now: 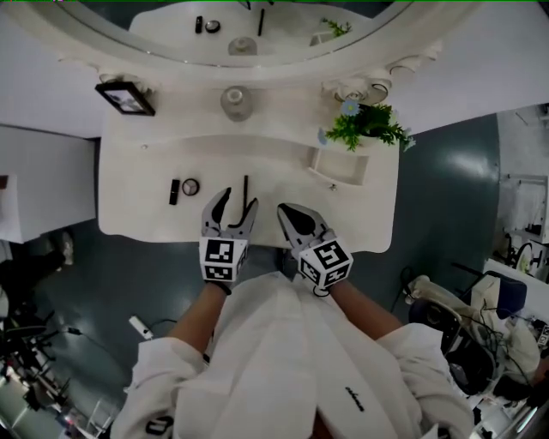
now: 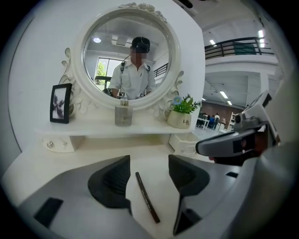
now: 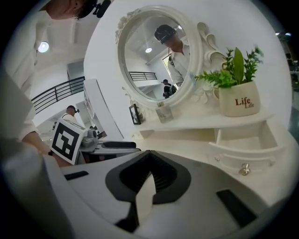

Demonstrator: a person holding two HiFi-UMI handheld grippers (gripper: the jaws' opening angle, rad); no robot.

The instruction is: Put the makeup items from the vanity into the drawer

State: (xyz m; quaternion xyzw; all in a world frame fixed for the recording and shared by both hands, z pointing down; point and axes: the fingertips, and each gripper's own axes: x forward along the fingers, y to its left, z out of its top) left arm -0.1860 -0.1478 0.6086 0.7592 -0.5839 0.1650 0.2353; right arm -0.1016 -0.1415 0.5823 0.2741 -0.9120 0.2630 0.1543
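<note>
The left gripper (image 2: 148,173) stands open astride a thin dark pencil (image 2: 146,201), which lies unpinched on the vanity top (image 1: 129,214) with its long axis running near-to-far along the jaws. The right gripper (image 3: 148,173), closed and empty, hangs just right of it. The open drawer (image 1: 337,167) lies far right; a black tube (image 1: 174,191) and a round compact (image 1: 190,186) to the left are too small to identify.

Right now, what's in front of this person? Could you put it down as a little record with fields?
Surface: white vanity with round mirror
Drawer: open at the right, looks empty
Left gripper: open, dark pencil lying between its jaws, not gripped
Right gripper: shut, empty
Other makeup: black tube and small round case, at the tabletop's left
Shelf: picture frame, glass jar, potted plant
</note>
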